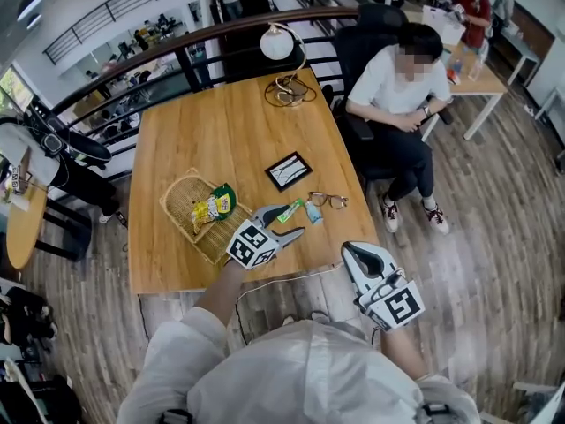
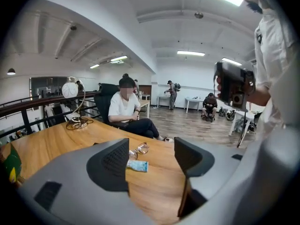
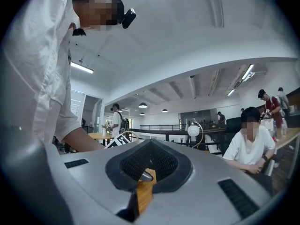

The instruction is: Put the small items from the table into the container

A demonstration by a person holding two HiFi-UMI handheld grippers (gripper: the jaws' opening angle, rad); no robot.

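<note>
We saw the wooden table [image 1: 221, 122] from above. Our left gripper [image 1: 296, 220] hung over its near part, jaws apart, the tips just beside a green packet [image 1: 290, 210]. A blue packet [image 1: 314, 213] lay just beside that one, with glasses [image 1: 327, 200] next to it and a black frame [image 1: 289, 170] near. To the left, the woven basket [image 1: 177, 197] held a yellow packet [image 1: 205, 211] and a dark green one [image 1: 224, 200]. Our right gripper [image 1: 351, 253], jaws together, hovered off the table's right edge.

Your kit: one white short-sleeved shirt [image 1: 300, 374]; left gripper [image 1: 295, 222] and right gripper [image 1: 348, 251], pale grey shells, black ribbed pads [image 2: 115, 160] lining the fingers, black-and-white marker cube [image 1: 251, 245] behind them.
</note>
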